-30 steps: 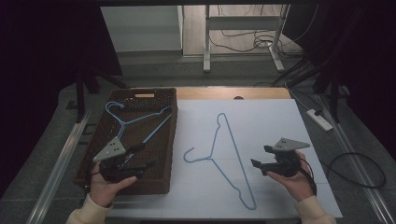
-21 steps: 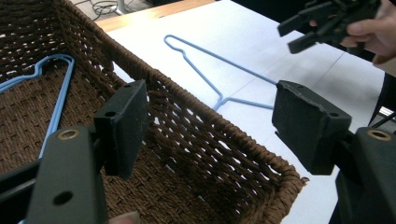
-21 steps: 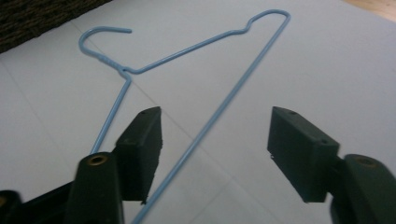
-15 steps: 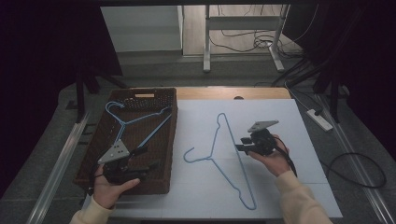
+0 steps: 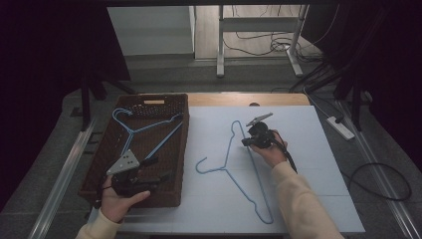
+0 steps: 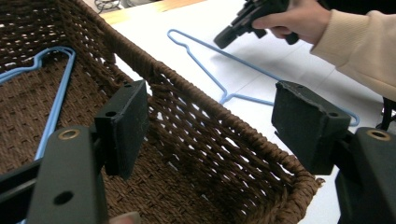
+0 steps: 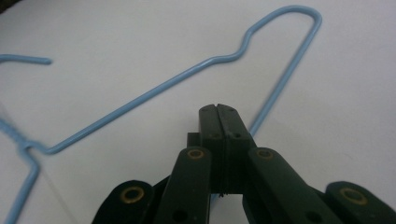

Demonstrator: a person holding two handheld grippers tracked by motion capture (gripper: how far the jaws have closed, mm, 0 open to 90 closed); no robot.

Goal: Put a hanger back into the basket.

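High view: the right claw (image 5: pixel 247 142) hangs over the blue hanger (image 5: pixel 230 164) on the white counter (image 5: pixel 323 164), at its long bar; the left claw (image 5: pixel 161 172) sits released over the near end of the wicker basket (image 5: pixel 181 144), where a second hanger (image 5: pixel 144 132) lies.
Left gripper view: its jaws stand wide apart across the basket's wall, gripping nothing.
Right gripper view: the jaws have just been closing and now meet, clenched; the hanger's bar runs under them; whether it is pinched I cannot tell
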